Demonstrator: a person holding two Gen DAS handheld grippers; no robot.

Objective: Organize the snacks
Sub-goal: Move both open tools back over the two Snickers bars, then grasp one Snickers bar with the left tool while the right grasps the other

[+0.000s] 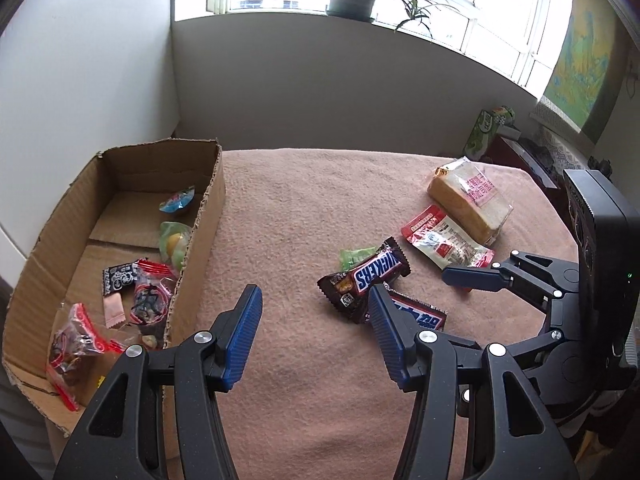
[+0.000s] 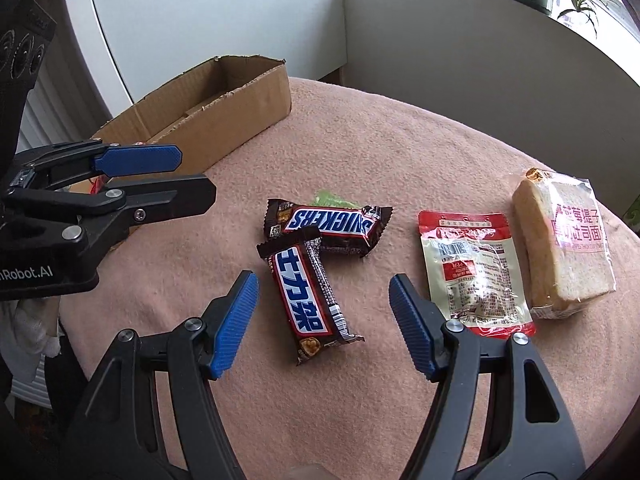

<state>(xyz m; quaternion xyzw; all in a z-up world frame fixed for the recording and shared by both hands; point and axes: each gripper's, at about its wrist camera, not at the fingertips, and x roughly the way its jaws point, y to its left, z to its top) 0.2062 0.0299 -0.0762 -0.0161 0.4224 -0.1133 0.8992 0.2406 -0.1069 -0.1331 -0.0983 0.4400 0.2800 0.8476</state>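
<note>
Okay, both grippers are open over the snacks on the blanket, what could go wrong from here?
1. The two Snickers bars overlap: the near bar, between the right gripper fingers, has its end lying on the far bar, so lifting one may drag the other.
2. The left gripper sits close beside the same bars, so the two grippers could collide.
3. The cardboard box wall is ragged and could snag a wrapper.
</note>
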